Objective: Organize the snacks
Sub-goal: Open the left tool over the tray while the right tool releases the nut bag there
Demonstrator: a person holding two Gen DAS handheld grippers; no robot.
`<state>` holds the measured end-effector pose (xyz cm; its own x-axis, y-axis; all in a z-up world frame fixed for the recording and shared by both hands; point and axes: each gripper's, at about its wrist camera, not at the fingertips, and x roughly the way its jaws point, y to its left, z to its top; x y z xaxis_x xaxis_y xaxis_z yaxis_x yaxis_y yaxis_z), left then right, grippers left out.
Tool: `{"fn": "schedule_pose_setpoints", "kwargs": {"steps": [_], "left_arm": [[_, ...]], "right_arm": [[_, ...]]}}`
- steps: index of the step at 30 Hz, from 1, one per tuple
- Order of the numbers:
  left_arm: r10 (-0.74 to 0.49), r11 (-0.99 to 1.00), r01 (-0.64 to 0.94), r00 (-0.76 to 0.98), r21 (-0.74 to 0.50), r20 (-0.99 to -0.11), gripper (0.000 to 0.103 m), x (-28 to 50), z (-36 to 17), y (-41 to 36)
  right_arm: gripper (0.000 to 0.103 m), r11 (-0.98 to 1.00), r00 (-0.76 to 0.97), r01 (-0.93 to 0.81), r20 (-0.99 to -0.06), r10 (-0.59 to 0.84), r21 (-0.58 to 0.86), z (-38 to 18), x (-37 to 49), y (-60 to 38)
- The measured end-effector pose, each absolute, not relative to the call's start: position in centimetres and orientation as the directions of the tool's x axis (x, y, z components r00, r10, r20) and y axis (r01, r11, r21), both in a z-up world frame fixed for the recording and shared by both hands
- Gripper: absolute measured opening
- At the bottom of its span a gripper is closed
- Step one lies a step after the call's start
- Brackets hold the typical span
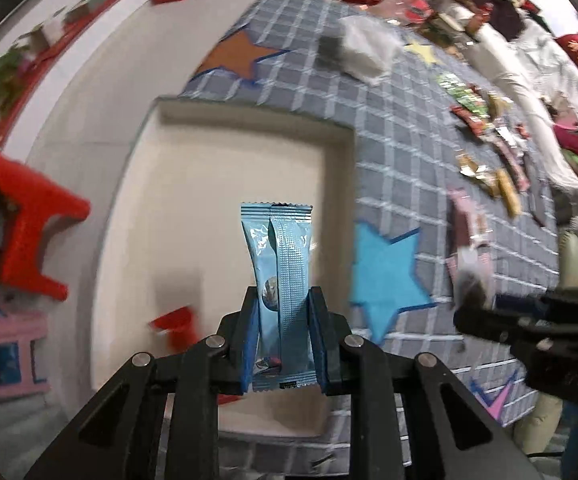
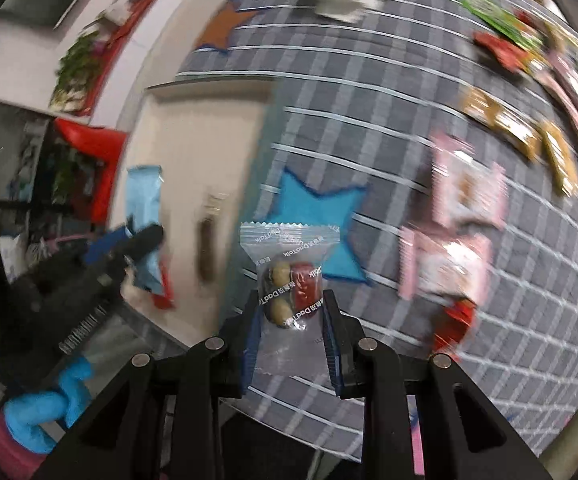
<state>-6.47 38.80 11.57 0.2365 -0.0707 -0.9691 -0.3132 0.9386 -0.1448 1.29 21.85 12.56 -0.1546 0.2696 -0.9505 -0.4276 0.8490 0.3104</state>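
Note:
My left gripper (image 1: 283,298) is shut on a light-blue stick packet (image 1: 279,248), which stands upright between the pads above a shallow beige tray (image 1: 245,120). A red packet (image 1: 175,324) lies blurred in the tray. My right gripper (image 2: 291,300) is shut on a clear packet of nuts and a red date (image 2: 291,276), above the grey checked cloth (image 2: 369,120) beside the tray (image 2: 193,140). In the right wrist view the left gripper (image 2: 145,240) hangs over the tray with the blue packet (image 2: 143,200). The right gripper (image 1: 473,312) shows blurred in the left wrist view.
Several loose snack packets (image 1: 489,152) lie scattered on the cloth to the right, with pink ones (image 2: 465,196) nearest. A white tissue pack (image 1: 363,50) sits at the far side. A dark brown piece (image 2: 209,248) lies in the tray. A red stool (image 1: 29,216) stands left.

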Motion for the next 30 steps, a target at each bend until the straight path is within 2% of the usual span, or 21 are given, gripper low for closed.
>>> {"fn": "schedule_pose_setpoints", "kwargs": {"steps": [10,11,13,14,15,17,18,23,30], "left_arm": [[-0.010,0.911,-0.407,0.150,-0.071,-0.989,0.028,-9.9,8.8,40.6],[-0.013,0.910,-0.409,0.146,-0.072,-0.989,0.033,-9.9,8.6,40.6],[-0.021,0.905,-0.418,0.136,-0.077,-0.990,0.053,-10.2,8.3,40.6],[-0.009,0.904,-0.423,0.134,-0.065,-0.991,0.067,-10.4,8.4,40.5],[0.003,0.904,-0.423,0.136,-0.055,-0.991,0.074,-10.4,8.5,40.4],[0.028,0.913,-0.408,0.139,-0.031,-0.990,0.077,-10.4,8.8,39.9],[0.035,0.921,-0.389,0.137,-0.021,-0.990,0.078,-10.3,8.9,39.4],[0.066,0.955,-0.295,0.156,0.017,-0.986,0.079,-8.9,9.9,37.2],[0.157,0.974,-0.191,0.163,0.125,-0.974,0.080,-6.0,11.2,33.7]], "right_arm": [[0.030,0.776,-0.234,-0.533,-0.940,0.249,0.338,11.3,-0.2,30.0],[0.030,0.777,-0.239,-0.535,-0.942,0.237,0.332,11.1,-0.3,30.3],[0.030,0.776,-0.256,-0.536,-0.939,0.228,0.334,10.7,-0.3,30.8],[0.032,0.780,-0.259,-0.534,-0.941,0.216,0.326,10.6,-0.4,31.0],[0.038,0.785,-0.267,-0.527,-0.940,0.212,0.326,10.5,-0.4,30.8],[0.092,0.797,-0.272,-0.508,-0.939,0.210,0.325,10.3,-0.3,30.3],[0.095,0.806,-0.259,-0.504,-0.945,0.200,0.309,10.5,-0.4,29.9],[0.095,0.864,-0.228,-0.451,-0.965,0.130,0.223,10.5,0.0,25.0],[0.095,0.953,-0.190,-0.287,-0.981,0.043,0.098,10.5,0.2,15.0]]}}
